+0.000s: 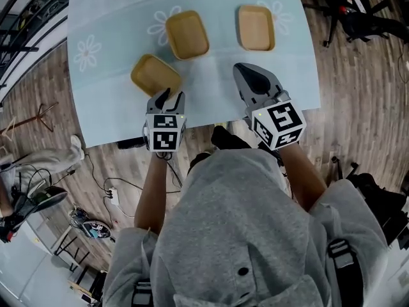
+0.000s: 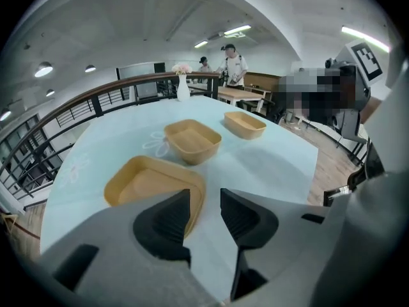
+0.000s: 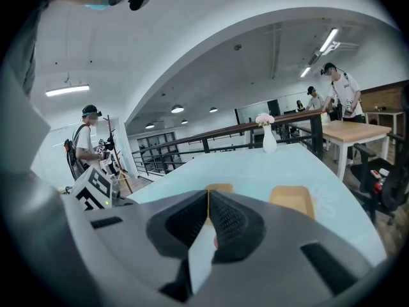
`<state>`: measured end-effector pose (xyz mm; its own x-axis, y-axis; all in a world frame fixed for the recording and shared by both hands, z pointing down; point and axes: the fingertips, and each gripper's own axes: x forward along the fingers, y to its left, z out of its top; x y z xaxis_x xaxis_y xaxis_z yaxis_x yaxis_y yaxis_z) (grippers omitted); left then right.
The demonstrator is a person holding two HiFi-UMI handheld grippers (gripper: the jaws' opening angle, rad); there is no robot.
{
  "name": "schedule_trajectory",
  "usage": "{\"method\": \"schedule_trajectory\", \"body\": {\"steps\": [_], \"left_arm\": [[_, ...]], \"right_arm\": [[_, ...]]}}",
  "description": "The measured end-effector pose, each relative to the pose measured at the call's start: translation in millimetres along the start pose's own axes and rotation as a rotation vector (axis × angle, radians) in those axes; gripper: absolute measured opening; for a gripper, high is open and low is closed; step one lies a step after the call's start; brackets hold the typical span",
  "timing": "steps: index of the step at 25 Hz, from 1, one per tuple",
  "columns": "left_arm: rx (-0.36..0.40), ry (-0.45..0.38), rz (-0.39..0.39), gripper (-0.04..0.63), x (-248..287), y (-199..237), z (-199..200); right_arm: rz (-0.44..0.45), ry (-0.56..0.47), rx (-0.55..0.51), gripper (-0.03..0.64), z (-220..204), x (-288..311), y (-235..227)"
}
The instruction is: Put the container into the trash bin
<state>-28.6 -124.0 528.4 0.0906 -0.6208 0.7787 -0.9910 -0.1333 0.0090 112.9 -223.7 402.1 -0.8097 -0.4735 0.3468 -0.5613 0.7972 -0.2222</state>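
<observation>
Left gripper view: left gripper (image 2: 204,200) has its jaws apart with nothing between the pads. The nearest container (image 2: 150,184) lies just beyond the tips, open side up, at the near left of the table (image 1: 115,18); I see no contact. The right gripper (image 3: 208,194) has its jaws together and empty, above the table's near right edge. Further out, the middle container (image 1: 186,34) and the far-right container (image 1: 256,27) both sit flat on the cloth. Trash bin — not in any view. My read: nothing binned so far, this is the approach stage. Remaining work — close on the rim, lift, carry to the bin, release.
</observation>
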Motion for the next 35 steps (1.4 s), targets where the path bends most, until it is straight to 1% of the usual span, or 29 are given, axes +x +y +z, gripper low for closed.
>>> {"method": "schedule_trajectory", "body": {"steps": [4, 9, 11, 14, 19, 22, 26, 35], "left_arm": [[-0.003, 0.052, -0.009, 0.15, 19.4, 4.2, -11.6], [0.04, 0.114, -0.012, 0.149, 35.5, 8.5, -19.3], [0.057, 0.134, -0.013, 0.132, 39.4, 7.9, -22.2], [0.069, 0.151, -0.012, 0.084, 42.2, 5.7, -24.5], [0.108, 0.169, 0.006, 0.058, 41.0, 6.1, -25.6], [0.125, 0.16, 0.033, 0.037, 36.4, 10.5, -25.9], [0.117, 0.138, 0.052, 0.034, 25.0, 14.7, -24.3], [0.102, 0.056, 0.12, 0.032, -9.0, 24.4, -12.1]], "right_arm": [[0.007, 0.021, 0.004, 0.027, -4.6, 7.9, -1.1], [0.009, 0.034, 0.009, 0.028, -8.9, 14.2, -2.5], [0.01, 0.039, 0.012, 0.028, -10.7, 14.6, -3.1], [0.015, 0.044, 0.013, 0.028, -12.2, 13.8, -3.9], [0.028, 0.04, 0.012, 0.028, -9.6, 14.9, 0.7], [0.035, 0.029, 0.012, 0.027, -8.2, 15.3, 5.4], [0.046, 0.017, 0.006, 0.026, -6.5, 12.4, 13.1], [0.072, -0.004, -0.019, 0.027, 0.5, 3.8, 31.2]]}}
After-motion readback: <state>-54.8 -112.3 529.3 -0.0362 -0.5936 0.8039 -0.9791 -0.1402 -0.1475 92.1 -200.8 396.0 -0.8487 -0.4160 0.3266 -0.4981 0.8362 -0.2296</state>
